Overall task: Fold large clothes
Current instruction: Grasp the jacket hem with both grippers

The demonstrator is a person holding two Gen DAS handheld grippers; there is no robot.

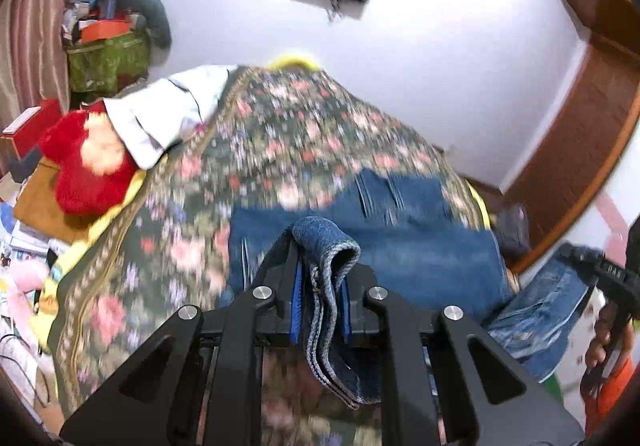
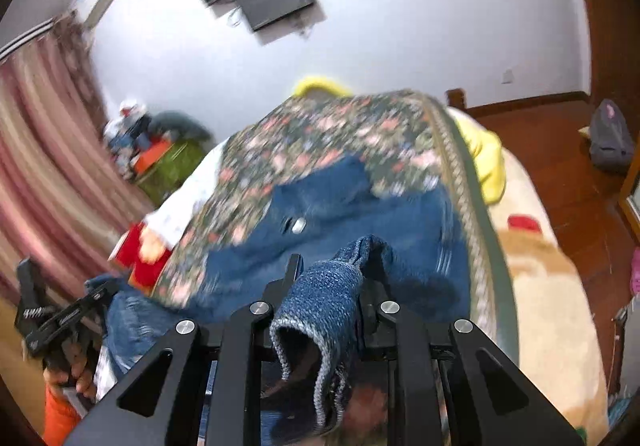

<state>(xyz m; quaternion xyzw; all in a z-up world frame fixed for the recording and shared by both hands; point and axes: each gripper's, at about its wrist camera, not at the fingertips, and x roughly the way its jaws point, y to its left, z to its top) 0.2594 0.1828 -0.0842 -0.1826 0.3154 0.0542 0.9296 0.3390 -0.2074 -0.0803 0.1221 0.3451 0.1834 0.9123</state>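
Note:
Blue jeans (image 1: pixel 404 234) lie spread on a floral bedspread (image 1: pixel 280 133), blurred in both views. My left gripper (image 1: pixel 322 266) is shut on a folded denim hem that stands up between its blue pads. At the right edge of the left wrist view, my right gripper (image 1: pixel 580 258) holds another part of the denim. In the right wrist view the jeans (image 2: pixel 344 197) stretch ahead over the bedspread (image 2: pixel 340 121). There my right gripper (image 2: pixel 332 272) is shut on a rolled denim hem. My left gripper (image 2: pixel 96 296) shows at the lower left, held by a hand.
A red plush toy (image 1: pixel 84 169) and a white garment (image 1: pixel 168 113) lie at the bed's left side. A green bin (image 1: pixel 108 61) piled with clutter stands by the striped curtain (image 2: pixel 40 165). A yellow blanket (image 2: pixel 484 157) lies on the right. Wooden floor (image 2: pixel 560 165) holds a grey bag (image 2: pixel 610 137).

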